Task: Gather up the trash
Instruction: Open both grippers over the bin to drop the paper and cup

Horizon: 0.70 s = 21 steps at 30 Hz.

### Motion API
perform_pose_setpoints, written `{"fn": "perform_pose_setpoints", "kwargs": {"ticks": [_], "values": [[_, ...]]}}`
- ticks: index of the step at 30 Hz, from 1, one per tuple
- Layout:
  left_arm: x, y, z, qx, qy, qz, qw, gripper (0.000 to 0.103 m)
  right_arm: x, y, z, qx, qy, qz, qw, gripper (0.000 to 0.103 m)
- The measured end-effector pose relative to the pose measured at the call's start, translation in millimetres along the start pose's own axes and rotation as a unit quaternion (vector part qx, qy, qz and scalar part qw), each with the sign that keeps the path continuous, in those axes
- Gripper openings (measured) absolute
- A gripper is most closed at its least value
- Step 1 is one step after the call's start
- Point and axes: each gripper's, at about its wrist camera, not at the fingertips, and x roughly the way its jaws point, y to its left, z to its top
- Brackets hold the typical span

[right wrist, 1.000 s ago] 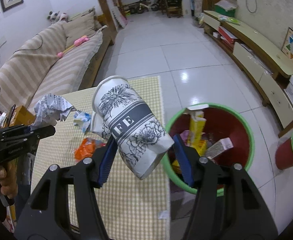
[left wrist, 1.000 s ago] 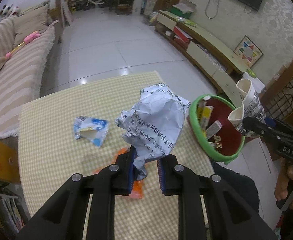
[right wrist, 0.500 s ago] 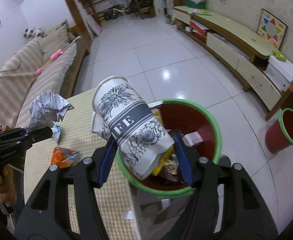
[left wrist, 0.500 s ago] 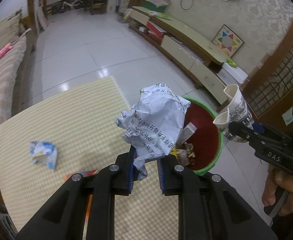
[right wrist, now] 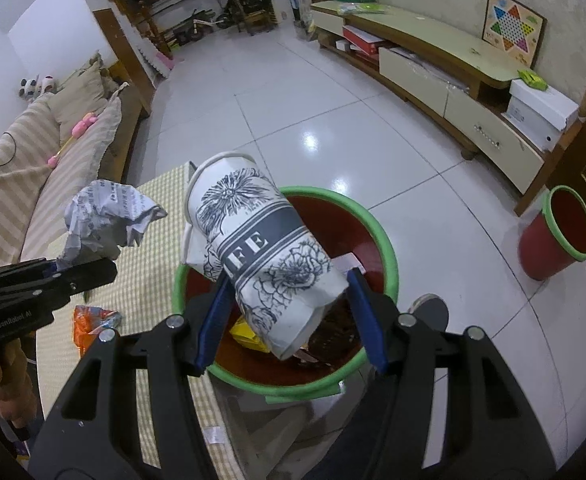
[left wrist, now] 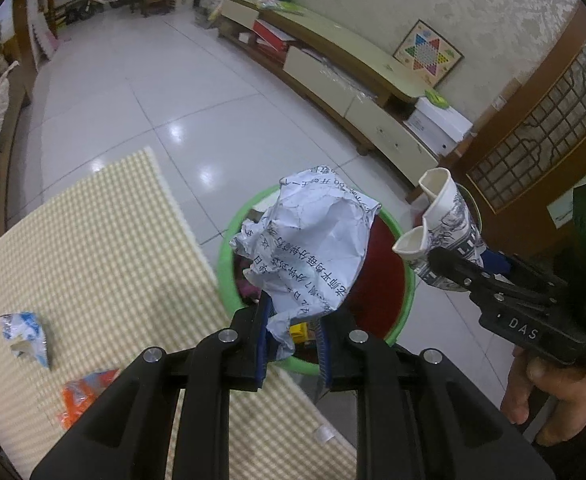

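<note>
The left gripper point(left wrist: 291, 344) has its ribbed blue fingers point(left wrist: 262, 344) pinched nearly together on the lower tail of a crumpled ball of printed paper point(left wrist: 309, 248), creased and angular, held above the red bin with the green rim point(left wrist: 225, 256). At 3 o'clock in the left wrist view, the right gripper point(right wrist: 289, 316) stands partly open, its fingers point(right wrist: 213, 320) clamped around two nested paper cups point(right wrist: 265, 252), smooth, flower-printed and squashed, tilted over the bin's mouth. On the checked woven surface point(left wrist: 93, 248), at 9 o'clock, lie a crinkled blue-white wrapper point(left wrist: 25, 332) and an orange wrapper point(left wrist: 81, 396).
</note>
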Motion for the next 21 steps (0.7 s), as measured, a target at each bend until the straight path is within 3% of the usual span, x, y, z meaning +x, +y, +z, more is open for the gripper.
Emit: {"fn": "perform_pose_setpoints", "kwargs": {"ticks": [21], "values": [[37,-18,11,0.021,0.03,-0.005,0.9993,0.021,18,-12,-7,0.014,0.02,-0.002,1.0,0.056]]}}
